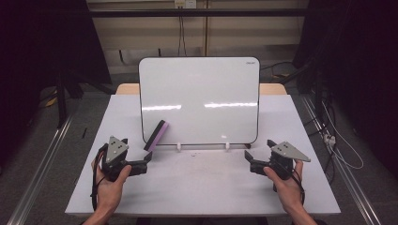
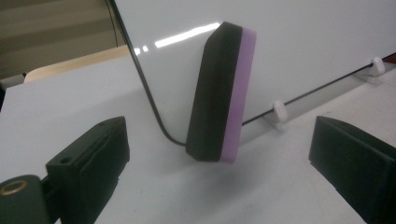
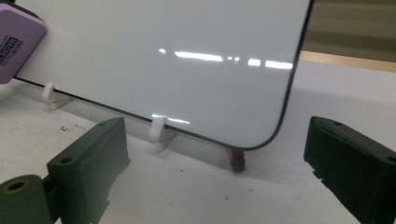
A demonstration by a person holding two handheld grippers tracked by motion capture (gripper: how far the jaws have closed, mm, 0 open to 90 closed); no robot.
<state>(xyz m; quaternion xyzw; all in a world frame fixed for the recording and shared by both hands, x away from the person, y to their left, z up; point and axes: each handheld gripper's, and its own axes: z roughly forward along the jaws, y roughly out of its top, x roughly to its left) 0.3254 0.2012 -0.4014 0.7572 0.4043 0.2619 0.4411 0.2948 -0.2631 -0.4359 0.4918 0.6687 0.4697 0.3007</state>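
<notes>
I hold the left gripper [image 1: 149,158] low over the white table [image 1: 206,192], its jaws spread wide with nothing between them. In the left gripper view the eraser [image 2: 222,93] sits straight ahead of those jaws: a black felt block with a purple back, standing on one end and leaning against the lower left corner of the whiteboard [image 1: 199,96]. From above, the eraser [image 1: 156,135] rests on the board's face near its bottom edge, just beyond my left jaws and not touching them.

My right gripper [image 1: 248,159] is near the board's lower right corner, jaws also wide apart and empty. Its view shows the whiteboard [image 3: 177,60] propped upright on small white clips [image 3: 159,130], with a small red-and-black piece [image 3: 237,159] under the rounded corner. At the far left of that view the eraser [image 3: 16,44] shows its purple side with a dark printed label, too small and cropped for me to read.

The whiteboard carries a small mark [image 1: 248,61] in its top right corner; I cannot make out the letters. The board's surface is blank.
</notes>
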